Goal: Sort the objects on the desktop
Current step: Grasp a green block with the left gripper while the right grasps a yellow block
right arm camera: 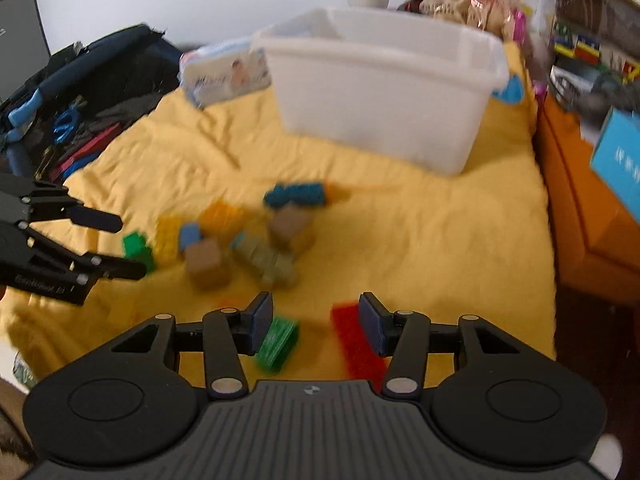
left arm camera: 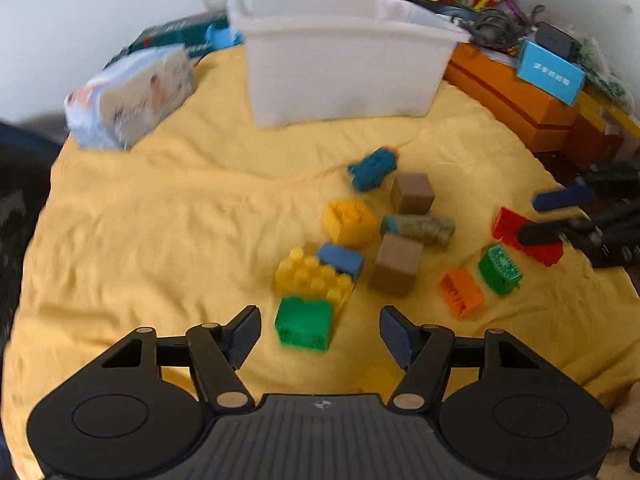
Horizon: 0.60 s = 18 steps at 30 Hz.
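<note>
On the far left of the yellow cloth (left arm camera: pixel 160 220) that covers the bench lies a pack of tissues (left arm camera: pixel 132 96), set well away from the toys, likely so it stays out of the sorting. Your left tool (left arm camera: pixel 320 334) hangs angled down with its jaws spread wide and nothing between the pads; a green brick (left arm camera: pixel 304 322) lies on the cloth in line with the gap, so this looks like a lineup for a pick. Just beyond it sits the main heap: a yellow studded brick (left arm camera: pixel 312 276), a small blue brick (left arm camera: pixel 340 258), two brown cubes (left arm camera: pixel 396 264), a grey-green brick (left arm camera: pixel 420 228) and a teal brick (left arm camera: pixel 374 168), bunched close and some touching. Behind them stands the white plastic bin (left arm camera: pixel 340 60), open at the top and facing the pile, the likely place for sorted pieces. Farther right lie an orange brick (left arm camera: pixel 462 292), a second green brick (left arm camera: pixel 500 268) and a red brick (left arm camera: pixel 520 232). Your right tool (right arm camera: pixel 316 328) is about half open and empty, poised over that group with the red brick under one pad. Orange boxes (left arm camera: pixel 508 96) line the right edge.
</note>
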Available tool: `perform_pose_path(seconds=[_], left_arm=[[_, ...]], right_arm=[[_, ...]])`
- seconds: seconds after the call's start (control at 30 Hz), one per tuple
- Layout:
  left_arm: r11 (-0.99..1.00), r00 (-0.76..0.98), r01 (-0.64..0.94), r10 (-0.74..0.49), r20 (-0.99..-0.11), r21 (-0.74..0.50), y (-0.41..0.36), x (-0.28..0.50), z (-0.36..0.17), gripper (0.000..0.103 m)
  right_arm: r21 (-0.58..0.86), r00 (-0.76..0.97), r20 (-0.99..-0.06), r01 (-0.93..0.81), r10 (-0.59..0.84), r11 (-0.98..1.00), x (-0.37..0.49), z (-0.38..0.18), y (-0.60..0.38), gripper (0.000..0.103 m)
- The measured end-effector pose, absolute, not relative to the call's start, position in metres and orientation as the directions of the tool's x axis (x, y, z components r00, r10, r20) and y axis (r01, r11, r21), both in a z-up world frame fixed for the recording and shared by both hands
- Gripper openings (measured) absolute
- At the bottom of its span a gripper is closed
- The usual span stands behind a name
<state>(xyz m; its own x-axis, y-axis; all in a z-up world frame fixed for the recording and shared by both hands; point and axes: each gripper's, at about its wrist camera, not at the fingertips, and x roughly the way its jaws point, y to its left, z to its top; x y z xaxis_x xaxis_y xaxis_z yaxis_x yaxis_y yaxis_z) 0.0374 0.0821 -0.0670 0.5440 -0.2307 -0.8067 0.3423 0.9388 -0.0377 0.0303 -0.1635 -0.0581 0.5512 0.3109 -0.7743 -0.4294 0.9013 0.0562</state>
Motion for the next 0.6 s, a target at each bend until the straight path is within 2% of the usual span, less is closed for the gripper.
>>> perform_pose_path(seconds=[0.1, 0.13, 0.17, 0.43, 0.6], left_arm=[[0.945, 0.564, 0.325, -0.219, -0.796, -0.030, 0.085, 0.045, -0.074, 0.054], [0.946, 0.562, 0.322, -0.212, -0.799, -0.025, 0.085, 0.048, -0.076, 0.042], [0.947, 0.556, 0.320, -0.215, -0.803, -0.032, 0.086, 0.050, -0.078, 0.036], [0.940, 0.566, 0.340, -0.234, -0.790, -0.034, 0.101, 0.005, -0.085, 0.034], [0.948, 0.561, 0.310, -0.245, -0.791, -0.073, 0.116, -0.018, -0.092, 0.036]], right_arm=[[0.063, 0.535, -0.784, -0.435, 0.314, 0.898, 0.020, -0.063, -0.159, 0.052], [0.061, 0.532, -0.786, -0.439, 0.314, 0.896, 0.018, -0.063, -0.157, 0.052], [0.055, 0.533, -0.785, -0.445, 0.314, 0.894, 0.015, -0.062, -0.154, 0.052], [0.016, 0.539, -0.754, -0.556, 0.375, 0.831, 0.005, -0.055, -0.126, 0.052], [0.001, 0.519, -0.743, -0.630, 0.423, 0.776, 0.014, -0.058, -0.090, 0.052]])
